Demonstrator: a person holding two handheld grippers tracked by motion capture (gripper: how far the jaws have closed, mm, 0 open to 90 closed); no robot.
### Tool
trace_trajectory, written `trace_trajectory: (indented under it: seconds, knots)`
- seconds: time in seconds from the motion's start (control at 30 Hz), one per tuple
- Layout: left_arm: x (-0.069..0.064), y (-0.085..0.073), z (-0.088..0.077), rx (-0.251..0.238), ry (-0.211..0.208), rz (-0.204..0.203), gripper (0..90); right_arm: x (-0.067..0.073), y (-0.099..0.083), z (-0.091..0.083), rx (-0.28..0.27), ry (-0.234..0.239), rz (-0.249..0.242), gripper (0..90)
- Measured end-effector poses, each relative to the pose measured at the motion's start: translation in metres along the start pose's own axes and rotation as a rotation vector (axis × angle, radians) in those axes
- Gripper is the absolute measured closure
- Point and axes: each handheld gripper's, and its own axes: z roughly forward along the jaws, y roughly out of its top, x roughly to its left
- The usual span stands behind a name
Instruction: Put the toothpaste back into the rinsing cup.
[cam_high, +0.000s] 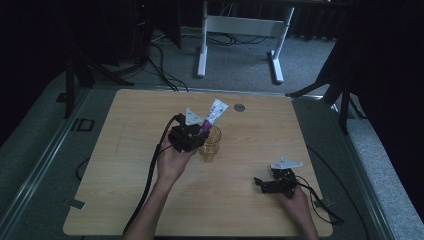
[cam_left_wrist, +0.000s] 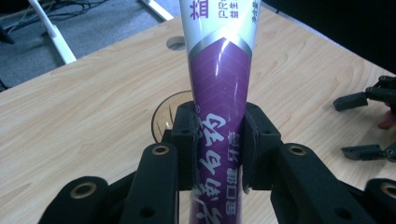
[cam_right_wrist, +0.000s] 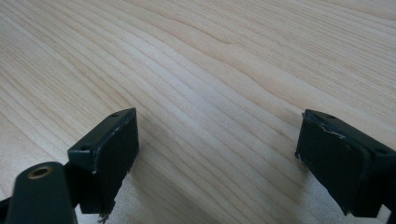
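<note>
Two hand-held grippers: my left hand-held gripper (cam_high: 192, 134) at frame centre pinches the purple tube (cam_high: 212, 116) tilted over the glass (cam_high: 210, 142) on the worktop (cam_high: 125, 165), my right hand-held gripper (cam_high: 265, 183) idles spread lower right, so next I'd lower the tube in, then let go.

Large white Chinese characters printed lengthwise along the purple lower body of a toothpaste tube (cam_left_wrist: 219, 93), followed by two smaller white characters, 口香, near the bottom edge of the left gripper view. More purple Chinese print on the white upper band of the same tube, cut off by the top edge and too partial to read. No numbers or brand names in Latin letters legible elsewhere.
</note>
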Motion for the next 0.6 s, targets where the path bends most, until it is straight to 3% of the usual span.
trace_trajectory:
  seconds: [0.6]
  knots:
    - [0.0009, 0.0035, 0.0027, -0.030, 0.007, -0.010, 70.4, 0.0000, 0.0000, 0.0000, 0.000, 0.000, 0.000, 12.6]
